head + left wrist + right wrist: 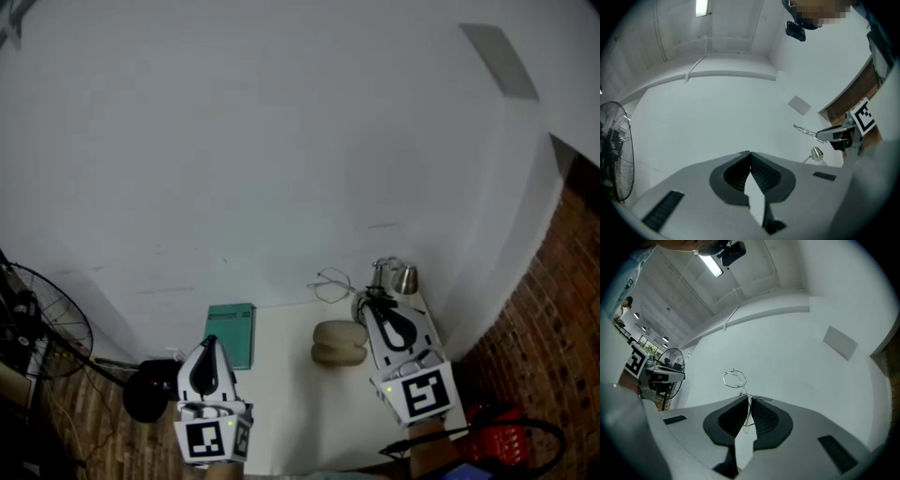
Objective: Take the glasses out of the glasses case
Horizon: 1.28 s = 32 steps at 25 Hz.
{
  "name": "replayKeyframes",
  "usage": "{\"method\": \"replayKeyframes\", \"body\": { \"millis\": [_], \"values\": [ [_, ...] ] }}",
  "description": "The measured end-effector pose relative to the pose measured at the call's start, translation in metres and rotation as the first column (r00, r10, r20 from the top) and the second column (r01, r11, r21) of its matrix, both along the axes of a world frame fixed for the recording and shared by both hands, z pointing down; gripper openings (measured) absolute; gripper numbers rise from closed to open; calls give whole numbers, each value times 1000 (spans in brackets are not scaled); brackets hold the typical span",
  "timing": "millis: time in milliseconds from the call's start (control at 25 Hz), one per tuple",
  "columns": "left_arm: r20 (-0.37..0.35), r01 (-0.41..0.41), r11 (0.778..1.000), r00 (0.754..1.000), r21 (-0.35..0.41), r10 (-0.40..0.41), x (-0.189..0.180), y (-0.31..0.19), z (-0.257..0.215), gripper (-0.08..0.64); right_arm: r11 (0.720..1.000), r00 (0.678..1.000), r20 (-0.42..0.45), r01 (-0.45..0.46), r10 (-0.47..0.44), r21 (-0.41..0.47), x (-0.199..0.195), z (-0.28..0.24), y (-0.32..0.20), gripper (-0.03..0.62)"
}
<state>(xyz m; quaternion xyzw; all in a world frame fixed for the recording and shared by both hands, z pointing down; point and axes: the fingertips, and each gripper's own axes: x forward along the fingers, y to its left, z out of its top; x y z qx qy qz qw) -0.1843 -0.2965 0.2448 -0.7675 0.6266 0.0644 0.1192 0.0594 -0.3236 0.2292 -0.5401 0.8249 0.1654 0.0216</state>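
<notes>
My right gripper (373,300) is shut on thin wire-framed glasses (333,284), which stick out past its tips in the air above the table. In the right gripper view the frame (735,378) rises from between the closed jaws (750,399). The beige glasses case (339,343) lies on the white table (281,412) just left of that gripper. My left gripper (208,342) hovers at the left, its jaws together (749,153) with nothing in them. The left gripper view also catches the right gripper (834,133) and the glasses (804,129).
A green book (232,333) lies at the table's back edge by the left gripper. A small metal object (405,278) stands behind the right gripper. A fan (42,328) and a black round thing (150,389) sit left of the table, a red basket (497,422) right.
</notes>
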Motion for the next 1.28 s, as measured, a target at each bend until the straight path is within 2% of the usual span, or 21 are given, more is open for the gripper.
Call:
{"method": "replayKeyframes", "body": {
  "millis": [240, 360, 480, 600, 920, 1280],
  "values": [
    [-4, -12, 1000, 1000, 13, 12, 3, 5, -10, 6, 998, 1000, -6, -23, 23, 53, 0, -17, 14, 40],
    [-16, 1, 1000, 1000, -21, -2, 3, 7, -7, 6, 998, 1000, -13, -28, 29, 51, 0, -16, 17, 38],
    [-9, -13, 1000, 1000, -2, 12, 6, 7, -10, 6, 998, 999, -12, -31, 31, 49, 0, -17, 18, 38],
    [-18, -5, 1000, 1000, -20, 5, 4, 7, -8, 6, 998, 999, -10, -35, 36, 48, 0, -19, 19, 38],
    [-8, -17, 999, 1000, 31, 17, 8, 9, -13, 6, 998, 999, -4, -39, 39, 58, 3, -21, 22, 38],
    [-15, -10, 1000, 1000, -3, 10, 9, 7, -7, 6, 998, 999, -3, -35, 35, 58, 1, -20, 18, 38]
  ]
}}
